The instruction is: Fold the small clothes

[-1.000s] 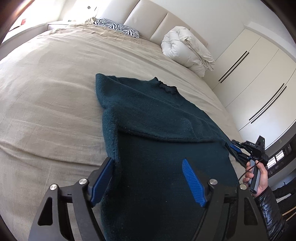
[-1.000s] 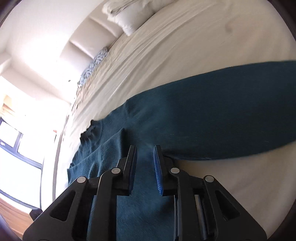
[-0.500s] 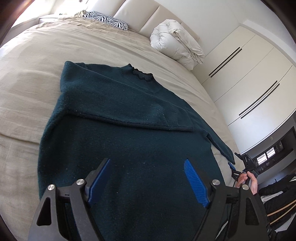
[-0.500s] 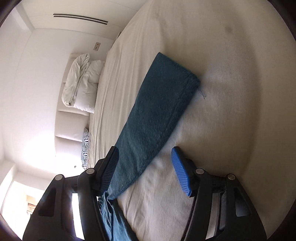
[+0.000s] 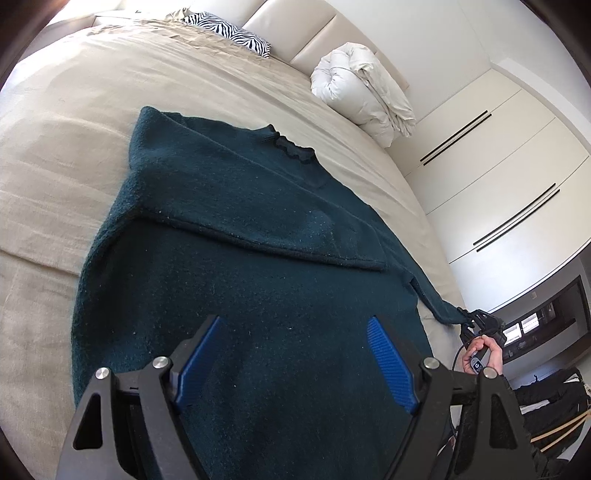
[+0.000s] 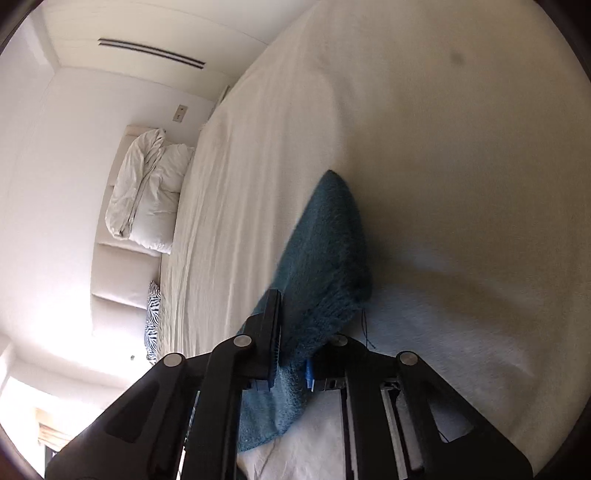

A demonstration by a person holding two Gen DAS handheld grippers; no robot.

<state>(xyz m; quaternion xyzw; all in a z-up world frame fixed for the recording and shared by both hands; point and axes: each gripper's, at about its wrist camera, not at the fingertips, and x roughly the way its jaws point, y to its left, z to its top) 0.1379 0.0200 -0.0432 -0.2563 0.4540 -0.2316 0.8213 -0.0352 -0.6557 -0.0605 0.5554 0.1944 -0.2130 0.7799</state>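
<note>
1. The left gripper [image 5: 295,363] is hovering over the lower body of the sweater [image 5: 258,295], its blue pads [image 5: 391,363] spread wide with nothing between them.
2. The dark teal sweater is lying flat on the bed [image 5: 74,122], one sleeve folded across its chest.
3. The right gripper [image 6: 291,354] is pinching the end of the other sleeve [image 6: 325,258], fingers nearly together on the knit, at the bed's edge.
4. Farther off, a rolled white duvet [image 5: 362,92] and a zebra-print pillow [image 5: 229,31] are sitting by the headboard [image 5: 303,26].
</note>
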